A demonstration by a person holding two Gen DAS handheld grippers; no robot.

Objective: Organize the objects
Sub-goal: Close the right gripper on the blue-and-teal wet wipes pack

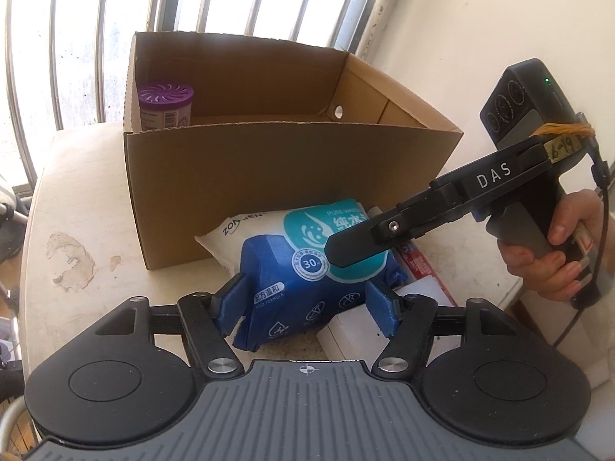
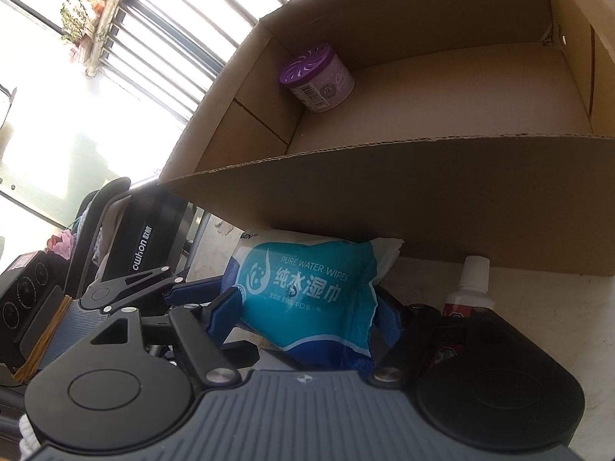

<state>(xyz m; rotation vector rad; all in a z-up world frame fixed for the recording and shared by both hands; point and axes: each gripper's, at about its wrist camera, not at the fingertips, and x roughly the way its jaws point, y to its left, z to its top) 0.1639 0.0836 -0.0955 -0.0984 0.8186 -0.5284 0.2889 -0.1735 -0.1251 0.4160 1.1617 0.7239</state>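
A blue and teal pack of wet wipes [image 1: 307, 265] lies on the table in front of an open cardboard box [image 1: 284, 161]. My left gripper [image 1: 303, 307] is shut on the pack's near end, a blue pad on each side. My right gripper [image 2: 307, 319] is shut on the same pack [image 2: 307, 292] from the right; it shows in the left wrist view [image 1: 357, 246] reaching in over the pack. A purple air freshener can [image 1: 165, 105] stands in the box's back left corner [image 2: 317, 82].
A red and white tube [image 2: 471, 288] with a white cap lies right of the pack, by the box. A white flat box [image 1: 353, 330] lies under the pack's right side. The table's left edge [image 1: 30, 230] drops off; a window with bars is behind.
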